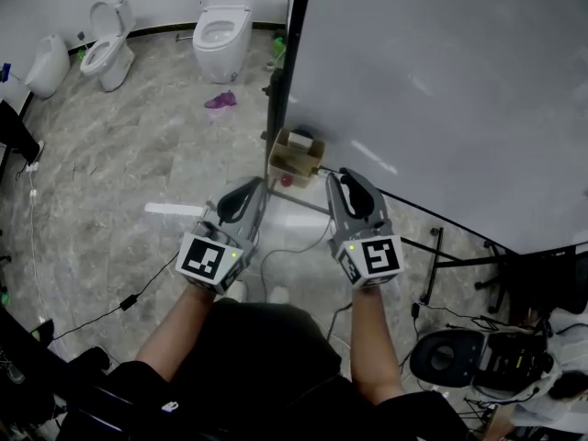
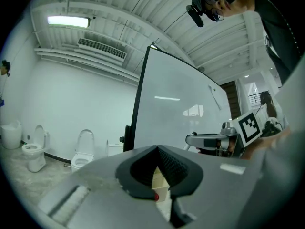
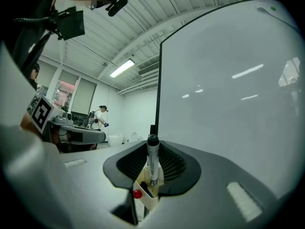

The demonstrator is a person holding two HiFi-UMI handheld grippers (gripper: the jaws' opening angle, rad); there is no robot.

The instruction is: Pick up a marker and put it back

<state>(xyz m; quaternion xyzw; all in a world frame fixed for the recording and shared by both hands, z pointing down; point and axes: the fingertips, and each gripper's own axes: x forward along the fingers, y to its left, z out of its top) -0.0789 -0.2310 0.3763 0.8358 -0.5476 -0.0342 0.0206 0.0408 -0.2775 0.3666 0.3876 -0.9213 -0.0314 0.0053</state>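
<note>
Grippers: two, hand-held, both aimed level at the box.

Right gripper: fingers narrowed onto a marker with a white barrel and a dark cap at the top. The marker is held upright just in front of the box.

Left gripper: fingertips drawn together with nothing between them, just left of the box and short of it.

Box: small, beige, open-topped, at the lower corner of the whiteboard. A dark item lies inside and a red round piece sits at its front.

Surface and room: grey marbled floor below the box. One white toilet and a second stand well beyond the box, with a pink scrap between. Ribbed ceiling overhead.

Edges and clearance: black post rises just behind the box. The board face closes off the box's right. Open air lies to its left and on the person's side.
</note>
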